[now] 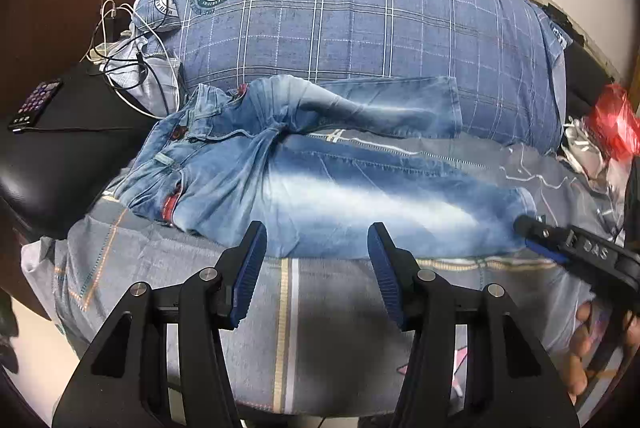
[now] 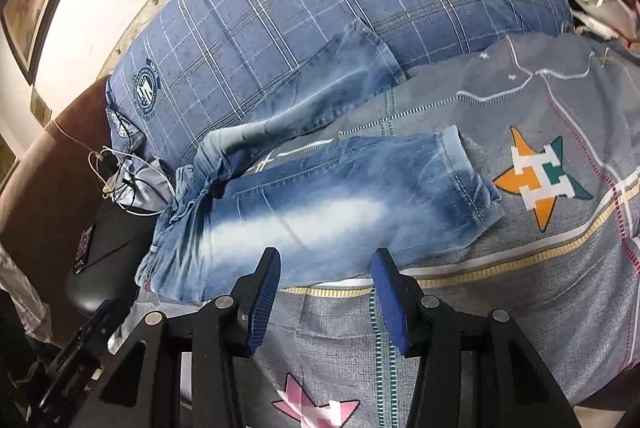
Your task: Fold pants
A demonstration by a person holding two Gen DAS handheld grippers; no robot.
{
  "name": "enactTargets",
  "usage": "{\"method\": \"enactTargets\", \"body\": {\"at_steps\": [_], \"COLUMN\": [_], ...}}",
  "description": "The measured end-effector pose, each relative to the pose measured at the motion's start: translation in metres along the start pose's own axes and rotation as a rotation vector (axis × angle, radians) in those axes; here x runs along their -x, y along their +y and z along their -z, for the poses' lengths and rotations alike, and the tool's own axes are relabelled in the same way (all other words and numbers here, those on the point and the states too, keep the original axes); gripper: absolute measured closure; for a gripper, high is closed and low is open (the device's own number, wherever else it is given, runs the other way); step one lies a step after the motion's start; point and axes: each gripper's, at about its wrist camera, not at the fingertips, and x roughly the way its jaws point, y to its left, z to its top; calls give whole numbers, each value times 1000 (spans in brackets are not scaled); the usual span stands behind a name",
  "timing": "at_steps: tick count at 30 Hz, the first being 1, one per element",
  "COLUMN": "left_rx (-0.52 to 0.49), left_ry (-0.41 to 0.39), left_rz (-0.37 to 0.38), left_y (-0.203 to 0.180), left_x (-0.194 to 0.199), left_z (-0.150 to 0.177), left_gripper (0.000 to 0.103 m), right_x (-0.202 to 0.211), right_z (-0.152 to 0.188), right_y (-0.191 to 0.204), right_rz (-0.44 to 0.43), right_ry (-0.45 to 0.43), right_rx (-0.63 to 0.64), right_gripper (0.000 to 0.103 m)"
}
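Faded blue jeans (image 1: pixel 304 184) lie flat on the bed sheet (image 1: pixel 328 300), waist (image 1: pixel 176 156) to the left. The far leg (image 1: pixel 400 108) rests up against a blue plaid pillow. The near leg (image 2: pixel 340 212) runs right to its hem (image 2: pixel 468 184). My left gripper (image 1: pixel 317 234) is open just in front of the near leg's thigh, nothing between its blue pads. My right gripper (image 2: pixel 326 260) is open too, above the near leg's front edge, and shows in the left wrist view (image 1: pixel 528 234) beside the hem. The left gripper (image 2: pixel 92 324) appears low on the left in the right wrist view.
The plaid pillow (image 1: pixel 360 12) fills the back of the bed. A phone (image 1: pixel 34 104) lies on a black surface at the left, with tangled cables (image 1: pixel 120 40) beside it. Red plastic (image 1: pixel 612 124) and clutter sit at the right. A hand (image 1: pixel 584 348) holds the right gripper.
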Motion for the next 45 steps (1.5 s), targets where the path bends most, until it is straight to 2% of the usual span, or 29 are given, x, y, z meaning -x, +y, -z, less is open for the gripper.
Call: {"method": "enactTargets", "body": {"at_steps": [2, 6, 10, 12, 15, 17, 19, 22, 23, 26, 29, 31, 34, 35, 37, 39, 42, 45], "left_rx": [11, -4, 6, 29, 46, 57, 84, 174, 171, 99, 101, 126, 143, 172, 182, 175, 162, 170], "left_ry": [18, 25, 27, 17, -8, 15, 55, 167, 180, 177, 201, 226, 277, 290, 276, 242, 191, 165], "left_rz": [25, 49, 101, 138, 155, 178, 218, 245, 266, 219, 229, 241, 225, 243, 256, 214, 185, 223], "left_y": [1, -2, -8, -10, -13, -13, -7, 4, 4, -3, 1, 5, 11, 16, 17, 18, 17, 17], "left_x": [-5, -10, -26, -39, -63, -88, -112, -133, -134, -131, -136, -144, -148, -144, -134, -121, -104, -99], "left_z": [-5, -21, -68, -98, -136, -154, -157, -150, -149, -149, -149, -148, -148, -148, -150, -154, -160, -159], "left_gripper": [51, 51, 51, 51, 51, 51, 51, 51, 51, 51, 51, 51, 51, 51, 51, 51, 51, 51], "right_x": [2, 9, 8, 0, -22, -47, -71, -108, -119, -157, -189, -205, -193, -186, -171, -159, -142, -139], "right_z": [1, -2, -32, -59, -104, -134, -155, -185, -195, -228, -230, -225, -227, -232, -244, -260, -297, -316], "right_y": [-1, 5, 23, 30, 30, 20, 9, 0, -4, -19, -18, -21, -21, -18, -8, 2, 1, -4], "right_rz": [-53, -106, -155, -138, -78, -31, 10, 83, 100, 152, 176, 128, 3, -4, 40, 106, 98, 195], "right_ry": [14, 0, -1, -2, 2, 22, 48, 86, 91, 109, 166, 219, 188, 175, 139, 124, 107, 106], "right_rx": [-10, 12, 79, 119, 156, 149, 145, 211, 219, 226, 279, 227, 106, 88, 103, 117, 80, 134], "right_gripper": [57, 57, 57, 56, 56, 56, 56, 56, 56, 56, 56, 56, 56, 56, 56, 56, 56, 56]}}
